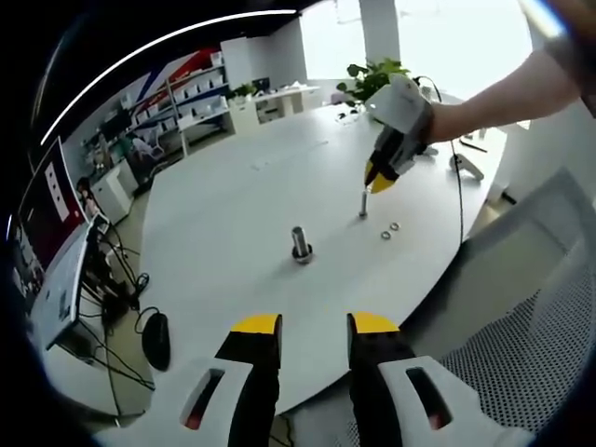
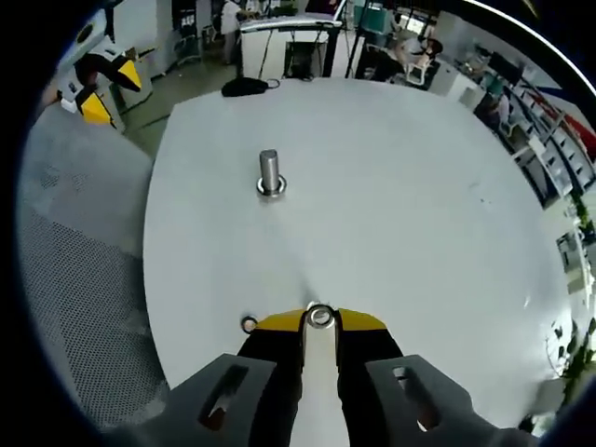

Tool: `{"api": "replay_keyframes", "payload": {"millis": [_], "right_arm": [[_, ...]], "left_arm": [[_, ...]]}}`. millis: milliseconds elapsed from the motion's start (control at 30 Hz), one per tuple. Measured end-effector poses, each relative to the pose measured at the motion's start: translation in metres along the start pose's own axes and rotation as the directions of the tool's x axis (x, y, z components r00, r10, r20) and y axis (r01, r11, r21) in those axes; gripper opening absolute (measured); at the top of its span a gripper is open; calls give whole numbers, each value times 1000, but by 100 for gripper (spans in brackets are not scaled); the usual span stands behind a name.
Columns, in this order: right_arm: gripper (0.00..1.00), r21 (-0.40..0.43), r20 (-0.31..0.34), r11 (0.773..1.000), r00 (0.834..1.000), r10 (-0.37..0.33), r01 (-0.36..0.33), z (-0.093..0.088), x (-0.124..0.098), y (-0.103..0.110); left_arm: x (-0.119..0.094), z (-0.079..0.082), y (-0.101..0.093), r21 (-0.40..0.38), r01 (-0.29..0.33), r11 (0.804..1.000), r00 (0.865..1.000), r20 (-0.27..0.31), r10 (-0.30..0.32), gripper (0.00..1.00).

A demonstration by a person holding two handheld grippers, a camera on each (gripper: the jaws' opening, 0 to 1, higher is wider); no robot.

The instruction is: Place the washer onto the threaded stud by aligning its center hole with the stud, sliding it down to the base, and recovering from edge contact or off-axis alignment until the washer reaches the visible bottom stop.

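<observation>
**A:** Start nearest. What's at the right gripper (image 2: 319, 319)?

**B:** In the right gripper view its yellow-tipped jaws are pressed in on a washer (image 2: 319, 317), pinched flat between the tips, directly over the white table (image 2: 419, 186). Just left of the tips a second washer (image 2: 249, 324) lies on the table near its edge.

**A:** And the stud?

**B:** In the left gripper view a slim threaded stud (image 1: 362, 203) stands upright just under the right gripper (image 1: 376, 180), with two loose washers (image 1: 390, 230) lying beside it toward the table edge. I can't tell from either view whether the held washer touches the stud's tip.

**A:** Anything in the way?

**B:** A thicker metal post on a round base (image 2: 270, 174) stands farther out on the table, well apart from the stud. The surface between them is bare.

**A:** The left gripper?

**B:** In its own view the left gripper (image 1: 315, 326) has its jaws spread, nothing between them, held off the near table edge above a mesh chair (image 1: 521, 345). It also shows at the upper left of the right gripper view (image 2: 107, 88).

**A:** Farther back?

**B:** A cable (image 1: 458, 186) across the far side of the table, a potted plant (image 1: 372, 76), shelving (image 1: 191, 102), and a black mouse (image 1: 155, 340) on the floor among wires.
</observation>
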State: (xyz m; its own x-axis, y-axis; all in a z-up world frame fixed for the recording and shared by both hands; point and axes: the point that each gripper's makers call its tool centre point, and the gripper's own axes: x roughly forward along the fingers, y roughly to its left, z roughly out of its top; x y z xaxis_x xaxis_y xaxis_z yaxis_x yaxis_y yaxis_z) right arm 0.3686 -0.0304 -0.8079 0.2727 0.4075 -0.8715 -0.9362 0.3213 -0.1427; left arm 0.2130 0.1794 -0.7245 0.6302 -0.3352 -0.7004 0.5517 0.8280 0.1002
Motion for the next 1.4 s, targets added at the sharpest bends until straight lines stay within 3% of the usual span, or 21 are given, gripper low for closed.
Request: {"api": "replay_keyframes", "payload": {"millis": [700,1167,1400], "right_arm": [[14,-2,-21,1000,1000,23,-23,-1,11,-4],[14,-13,-58,999,997,49,-50,-7,30,-4],[14,24,-79,998,995,64,-63,-13,42,-5]], "left_arm": [[2,-1,-1,4,8,1000,1000,-9,-8,26],[2,-3,-2,2,13,1000,1000,-18,-13,26],[3,-4,-2,-3,16,1000,1000,-19,-16,26]]}}
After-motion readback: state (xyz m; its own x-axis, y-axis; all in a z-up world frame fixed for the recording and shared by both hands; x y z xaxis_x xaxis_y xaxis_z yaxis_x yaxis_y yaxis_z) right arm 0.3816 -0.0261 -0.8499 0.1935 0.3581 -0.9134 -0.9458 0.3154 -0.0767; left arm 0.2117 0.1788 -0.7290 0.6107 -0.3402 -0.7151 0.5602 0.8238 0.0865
